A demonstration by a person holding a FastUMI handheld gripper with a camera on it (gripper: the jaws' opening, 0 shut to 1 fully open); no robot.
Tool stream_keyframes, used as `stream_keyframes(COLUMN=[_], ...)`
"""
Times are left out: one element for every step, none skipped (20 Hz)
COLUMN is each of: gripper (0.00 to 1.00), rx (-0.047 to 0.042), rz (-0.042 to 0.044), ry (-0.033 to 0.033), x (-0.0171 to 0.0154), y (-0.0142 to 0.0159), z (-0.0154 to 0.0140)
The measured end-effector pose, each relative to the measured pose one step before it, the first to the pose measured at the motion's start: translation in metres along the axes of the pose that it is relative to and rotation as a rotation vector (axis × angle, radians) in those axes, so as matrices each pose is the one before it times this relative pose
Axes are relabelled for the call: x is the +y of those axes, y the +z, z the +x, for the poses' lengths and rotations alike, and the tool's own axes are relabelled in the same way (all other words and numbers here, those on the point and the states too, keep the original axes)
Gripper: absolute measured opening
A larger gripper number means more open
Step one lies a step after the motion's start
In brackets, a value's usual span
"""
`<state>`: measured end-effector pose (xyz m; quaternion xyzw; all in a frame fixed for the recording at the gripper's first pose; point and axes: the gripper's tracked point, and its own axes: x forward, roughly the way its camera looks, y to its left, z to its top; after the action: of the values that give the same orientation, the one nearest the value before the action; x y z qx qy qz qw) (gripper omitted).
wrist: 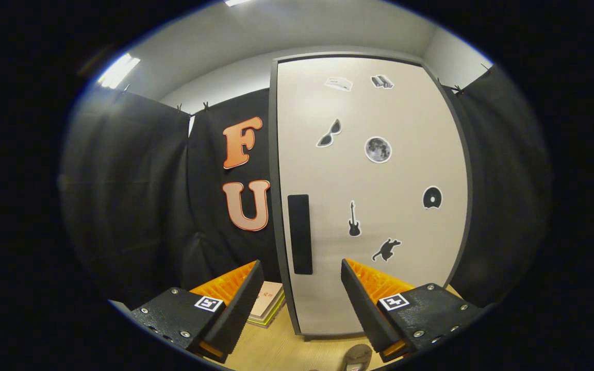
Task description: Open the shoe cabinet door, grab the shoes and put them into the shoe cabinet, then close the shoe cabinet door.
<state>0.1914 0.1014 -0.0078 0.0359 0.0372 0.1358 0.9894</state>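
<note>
The shoe cabinet [374, 196] stands upright ahead of me, its pale door shut and dotted with several small stickers. A dark vertical handle [300, 234] sits near the door's left edge, just beyond and between my fingers. My gripper [302, 288] is open with nothing between its fingers, a short way in front of the door. Part of a brown shoe [357, 357] shows on the wooden floor below my right finger, close to the cabinet's foot.
A stack of books or flat boxes [267, 305] lies on the wooden floor [276, 348] left of the cabinet, behind my left finger. Black cloth walls close in on the left and right of the cabinet.
</note>
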Motion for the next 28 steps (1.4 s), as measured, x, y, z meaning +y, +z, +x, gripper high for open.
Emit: stream_keyframes(gripper=[0.94,0.95,0.95,0.95,0.95,0.94,0.94,0.95,0.95,0.95,0.94,0.92,0.91,0.87,0.84,0.78,0.74,0.66,0.61,0.50,0.44,0.38,0.37,0.35,0.34,0.32,0.31,0.30], rx=[0.00281,0.00333,0.00064,0.00161,0.00252,-0.00030,-0.00226,0.00249,-0.00566,-0.01395,-0.00346,0.00191,0.00142,0.00315,-0.00105,-0.00332,-0.00070,0.00253,0.00284,0.00458,0.00639,-0.00361,-0.00068,-0.00076,0.00439,0.00333,0.00256,0.00111], rz=[-0.00227,0.00011,0.00005,-0.00128,0.00060,0.00176,0.00139,-0.00101,-0.00614,-0.00313,0.00008,0.00268,0.00507,0.00425,-0.00002,-0.00253,-0.00490,-0.00100,0.00843,0.01651,0.02588,0.02039,-0.00035,-0.00290,0.00181,0.00102,0.00395,-0.00043], ry=[0.00939,0.01055,0.01049,0.00749,0.00794,0.01026,0.01103,0.00762,0.00190,0.00467,0.01133,0.00598,0.00844,0.00806,0.00120,-0.00392,-0.01227,-0.01209,-0.01591,-0.00901,0.00555,0.00092,-0.00201,-0.00771,-0.01232,-0.01353,-0.01576,-0.01306], x=[0.00114,0.00020,0.00111,0.00070,0.00000,0.00248,0.00232,0.00093,0.00021,0.00087,0.00192,0.00129,0.00182,0.00190,0.00019,-0.00061,-0.00239,-0.00362,-0.00354,-0.00295,-0.00022,0.00019,-0.00036,-0.00072,-0.00072,-0.00010,-0.00092,0.00047], y=[0.00052,0.00061,-0.00014,0.00067,0.00032,-0.00045,0.00037,-0.00007,0.00120,0.00329,0.00125,-0.00026,-0.00006,-0.00042,0.00054,0.00068,-0.00038,-0.00095,-0.00104,-0.00166,-0.00167,-0.00002,0.00035,0.00154,-0.00103,-0.00097,0.00003,0.00012], z=[0.01109,0.01038,0.00854,0.00983,0.00875,0.00666,0.00668,0.00576,0.00443,0.00463,0.00359,0.00195,0.00236,0.00252,0.00204,0.00231,0.00228,0.00086,0.00111,0.00129,-0.00025,0.00113,-0.00122,-0.00074,-0.00081,-0.00097,-0.00183,-0.00258])
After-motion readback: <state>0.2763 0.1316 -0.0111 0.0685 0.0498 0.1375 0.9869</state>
